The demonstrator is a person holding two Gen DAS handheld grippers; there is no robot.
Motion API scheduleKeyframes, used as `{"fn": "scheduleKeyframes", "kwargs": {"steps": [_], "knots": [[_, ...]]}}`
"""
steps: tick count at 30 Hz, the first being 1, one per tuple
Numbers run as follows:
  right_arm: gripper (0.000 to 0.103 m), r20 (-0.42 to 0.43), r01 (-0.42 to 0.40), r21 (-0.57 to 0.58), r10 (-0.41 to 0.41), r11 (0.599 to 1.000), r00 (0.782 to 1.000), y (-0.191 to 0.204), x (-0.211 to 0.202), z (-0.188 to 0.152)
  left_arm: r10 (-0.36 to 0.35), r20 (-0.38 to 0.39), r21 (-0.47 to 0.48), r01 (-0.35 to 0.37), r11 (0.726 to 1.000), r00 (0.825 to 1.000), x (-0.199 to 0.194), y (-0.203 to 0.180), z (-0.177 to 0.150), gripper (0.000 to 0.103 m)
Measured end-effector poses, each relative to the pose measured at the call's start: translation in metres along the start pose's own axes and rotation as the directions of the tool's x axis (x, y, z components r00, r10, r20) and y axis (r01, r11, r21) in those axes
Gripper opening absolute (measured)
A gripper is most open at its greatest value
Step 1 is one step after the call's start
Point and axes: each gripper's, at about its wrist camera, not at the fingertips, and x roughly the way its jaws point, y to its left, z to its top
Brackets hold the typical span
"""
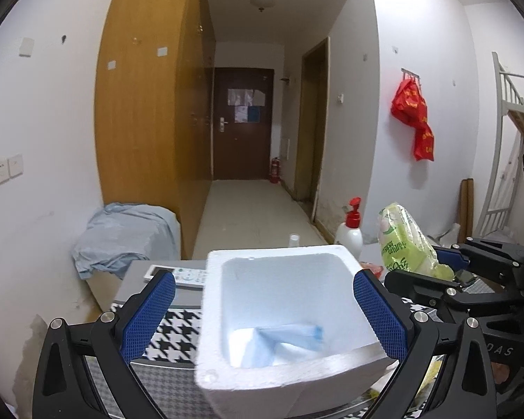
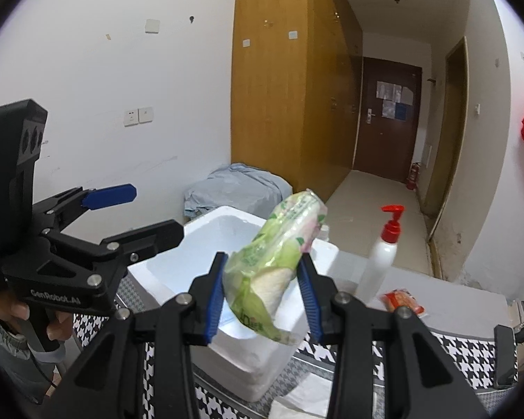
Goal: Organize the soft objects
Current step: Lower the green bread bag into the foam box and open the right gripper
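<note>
One green tissue pack (image 2: pixel 279 262), clamped in the right tool (image 2: pixel 263 293), tilts with its long axis toward the frame's upper right, above the foam box (image 2: pixel 262 366). The left tool (image 1: pixel 263 309) is spread, empty, around the box. A pump bottle (image 2: pixel 384 251) stands on the counter (image 2: pixel 471 349) at right.

You face white scuffed walls (image 1: pixel 52 122), a tall honey-coloured wooden wardrobe (image 1: pixel 146 111), a pale tiled corridor floor (image 1: pixel 251 209) running to a dark brown door (image 1: pixel 242 122), a round ceiling lamp (image 1: pixel 261 1) and a white metal bunk-bed frame (image 1: pixel 506 111).
</note>
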Motion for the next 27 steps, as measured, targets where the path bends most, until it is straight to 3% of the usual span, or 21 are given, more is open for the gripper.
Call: {"fn": "scheduleKeyframes", "kwargs": {"steps": [15,24,27], "knots": [[0.045,-0.015,-0.063,-0.007,0.063,0.998,0.998,0.025,0.016,0.007,0.118,0.018,-0.019,-0.118,0.993,0.993,-0.023,0.024,-0.004,0.102],[0.045,-0.029,-0.045,0.005,0.045,0.999,0.999,0.027,0.029,0.013,0.142,0.02,-0.02,-0.141,0.99,0.99,-0.028,0.027,-0.006,0.102],[0.062,-0.037,-0.035,0.002,0.035,0.999,0.999,0.028,0.032,0.012,0.142,0.022,-0.025,-0.142,0.99,0.99,-0.028,0.028,-0.007,0.102]]}}
